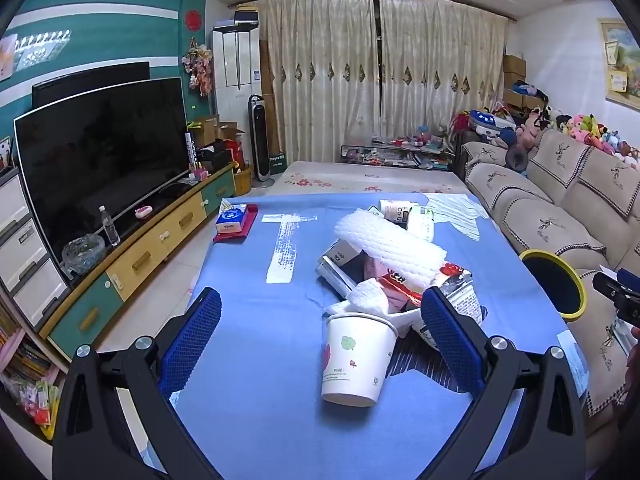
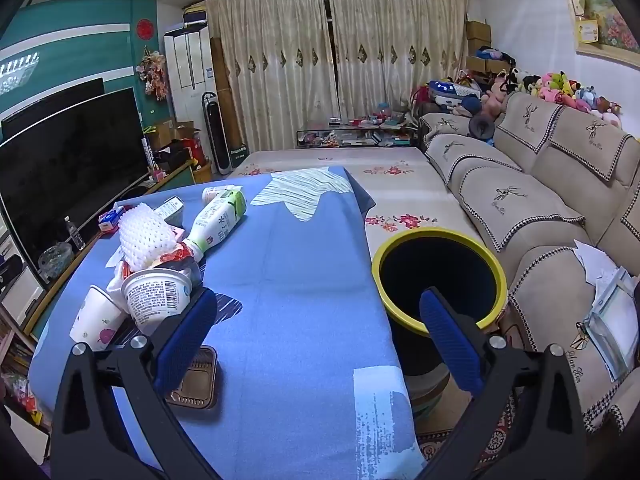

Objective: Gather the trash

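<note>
Left gripper (image 1: 320, 334) and right gripper (image 2: 318, 332) look alike: black angular arms along the bottom of each frame, round silver screws at the joints, and long blue fingers (image 1: 191, 342) with a fine dotted grid texture.

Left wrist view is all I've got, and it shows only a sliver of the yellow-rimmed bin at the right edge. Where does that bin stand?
Observer: The bin stands on the floor, mouth up, between the table and the sofa.
Operator: Any trash that I can't see from here?
Observer: Yes, a brown tray lies flat on the cloth at the table's near end, by the right tongs.
Operator: Are those tongs holding anything?
Observer: No, they are wide open with nothing between them.
</note>
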Demonstrator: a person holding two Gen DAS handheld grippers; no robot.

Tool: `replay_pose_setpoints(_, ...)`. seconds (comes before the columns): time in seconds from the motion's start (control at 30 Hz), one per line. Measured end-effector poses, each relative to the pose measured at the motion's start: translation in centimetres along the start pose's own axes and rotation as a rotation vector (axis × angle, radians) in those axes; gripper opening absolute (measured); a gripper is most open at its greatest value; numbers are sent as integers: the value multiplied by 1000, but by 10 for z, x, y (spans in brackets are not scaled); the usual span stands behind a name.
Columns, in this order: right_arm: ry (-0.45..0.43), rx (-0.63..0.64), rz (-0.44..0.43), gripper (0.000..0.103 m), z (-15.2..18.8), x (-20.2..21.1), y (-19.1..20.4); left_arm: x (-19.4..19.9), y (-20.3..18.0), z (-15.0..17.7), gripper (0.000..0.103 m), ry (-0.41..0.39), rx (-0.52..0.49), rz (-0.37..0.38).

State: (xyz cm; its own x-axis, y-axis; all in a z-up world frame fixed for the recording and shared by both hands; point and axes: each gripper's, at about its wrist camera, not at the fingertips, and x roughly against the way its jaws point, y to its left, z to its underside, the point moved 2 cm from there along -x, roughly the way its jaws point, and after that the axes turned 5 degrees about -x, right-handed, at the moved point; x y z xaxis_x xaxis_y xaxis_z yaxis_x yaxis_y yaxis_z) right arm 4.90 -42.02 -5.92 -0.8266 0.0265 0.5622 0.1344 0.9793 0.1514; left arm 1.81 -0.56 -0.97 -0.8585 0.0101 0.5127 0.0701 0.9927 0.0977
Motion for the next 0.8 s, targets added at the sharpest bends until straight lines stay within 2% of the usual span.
replay_pose_setpoints(0.8,7,-7,-2,97,0,-2,0,5,-4,-2,98,4,-10,7)
